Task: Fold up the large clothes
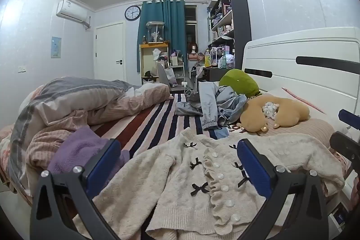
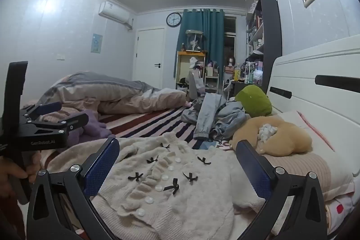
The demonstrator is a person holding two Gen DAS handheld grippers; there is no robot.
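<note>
Cream knit cardigan (image 1: pixel 202 183) is spread on the bed, front side up, w/ white buttons along a ruffled placket and small black bows (image 1: pixel 199 188) on both sides. It fills the lower centre of both wrist views, lying on a striped bedsheet (image 1: pixel 157 118).

Left gripper (image 1: pixel 180 163) is seen at the bottom of the left wrist view, jaws spread wide; nothing is pinched, the cardigan is only seen between and beyond the blue pads (image 1: pixel 101 165). Right gripper (image 2: pixel 177 163) is seen at the bottom of the right wrist view, jaws also spread wide, nothing held. In the right wrist view the left gripper appears again at the left edge, approx. mid height, held by a hand (image 2: pixel 20 170) at lower left.

A purple knit garment (image 1: pixel 76 150) is seen at lower left of the left wrist view, just beside the cardigan's sleeve. A rumpled duvet (image 1: pixel 74 102) is piled at centre left. Light blue-grey clothes (image 1: pixel 211 105) are heaped at centre right, near a tan plush toy (image 1: pixel 270 114) and a green plush (image 1: pixel 240 82). A white headboard (image 1: pixel 303 64) is at the right. A wall clock (image 1: pixel 132 12) and teal curtain (image 1: pixel 162 37) are seen at upper centre.
</note>
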